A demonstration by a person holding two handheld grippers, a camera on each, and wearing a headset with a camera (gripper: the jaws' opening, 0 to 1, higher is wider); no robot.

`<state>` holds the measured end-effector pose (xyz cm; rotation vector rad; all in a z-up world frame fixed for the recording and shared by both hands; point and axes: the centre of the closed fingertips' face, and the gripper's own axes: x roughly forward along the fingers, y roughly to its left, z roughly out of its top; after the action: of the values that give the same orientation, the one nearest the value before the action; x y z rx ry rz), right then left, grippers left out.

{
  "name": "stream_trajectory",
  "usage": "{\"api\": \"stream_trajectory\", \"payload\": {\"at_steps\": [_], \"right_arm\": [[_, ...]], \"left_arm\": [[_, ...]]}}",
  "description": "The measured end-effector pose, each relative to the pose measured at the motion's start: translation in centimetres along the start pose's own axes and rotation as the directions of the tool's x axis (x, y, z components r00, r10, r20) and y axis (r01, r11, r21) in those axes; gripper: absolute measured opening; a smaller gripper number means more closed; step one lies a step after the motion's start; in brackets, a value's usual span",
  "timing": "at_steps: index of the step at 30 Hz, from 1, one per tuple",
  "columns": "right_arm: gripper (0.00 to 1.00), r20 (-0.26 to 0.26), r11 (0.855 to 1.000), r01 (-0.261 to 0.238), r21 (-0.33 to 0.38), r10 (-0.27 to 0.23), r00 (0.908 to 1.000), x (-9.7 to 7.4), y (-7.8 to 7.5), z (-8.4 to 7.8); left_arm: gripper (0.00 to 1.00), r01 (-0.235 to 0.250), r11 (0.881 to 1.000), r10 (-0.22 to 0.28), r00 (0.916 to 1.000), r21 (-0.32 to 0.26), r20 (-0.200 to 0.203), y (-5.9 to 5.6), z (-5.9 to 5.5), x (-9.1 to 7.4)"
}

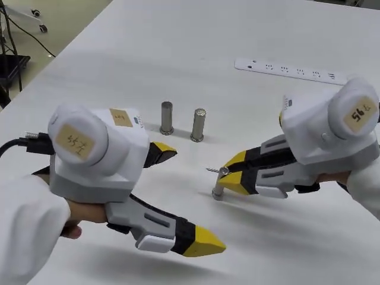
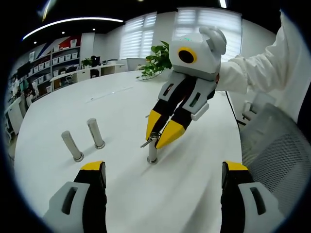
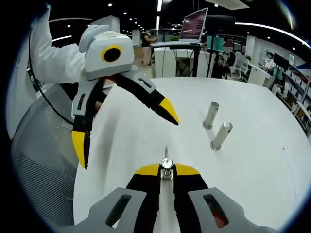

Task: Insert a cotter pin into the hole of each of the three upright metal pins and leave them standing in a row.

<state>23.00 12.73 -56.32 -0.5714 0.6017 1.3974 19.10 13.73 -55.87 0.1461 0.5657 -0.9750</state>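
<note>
Handwritten sticker (image 1: 360, 114) on the right gripper (image 1: 224, 176) reads roughly "596".

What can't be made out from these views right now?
Near metal pin: its hole sits behind the jaws of the right gripper in the head and right gripper views, so it is unclear whether the cotter pin is through it.
Back-left metal pin, back-right metal pin: holes too small to see in every view.

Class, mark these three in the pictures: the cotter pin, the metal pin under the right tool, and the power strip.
cotter pin (image 1: 212, 170): head view, its bare projecting shaft.
metal pin (image 2: 152, 150): left gripper view, middle of its shaft.
power strip (image 1: 291, 70): head view, middle of its top face.
</note>
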Motion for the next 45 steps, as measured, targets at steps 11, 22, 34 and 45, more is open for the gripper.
{"api": "stream_trajectory", "payload": {"at_steps": [11, 22, 34, 45], "right_arm": [[0.04, -0.007, 0.999, -0.037, 0.002, 0.037, 0.9993, 1.2, 0.2, 0.5], [0.04, 0.011, 0.999, -0.038, -0.016, 0.038, 0.9992, 1.3, 0.5, 0.5], [0.15, 0.033, 1.000, 0.023, 0.005, -0.023, 0.9992, 0.8, 0.5, -0.2], [0.35, 0.154, 0.982, 0.133, 0.135, -0.154, 0.9760, -4.6, 0.1, 0.2]], "left_arm": [[0.99, -0.027, 1.000, 0.027, 0.9995, 0.002, 0.016, 0.5, 0.6, -0.4], [0.99, -0.021, 1.000, 0.021, 0.9997, 0.005, 0.010, 0.4, 0.7, -0.5], [0.99, -0.045, 0.999, 0.045, 0.9987, 0.013, 0.025, 0.4, 2.1, -1.2], [0.98, -0.079, 0.997, 0.080, 0.9938, -0.016, 0.078, 0.8, 3.9, -2.2]]}}
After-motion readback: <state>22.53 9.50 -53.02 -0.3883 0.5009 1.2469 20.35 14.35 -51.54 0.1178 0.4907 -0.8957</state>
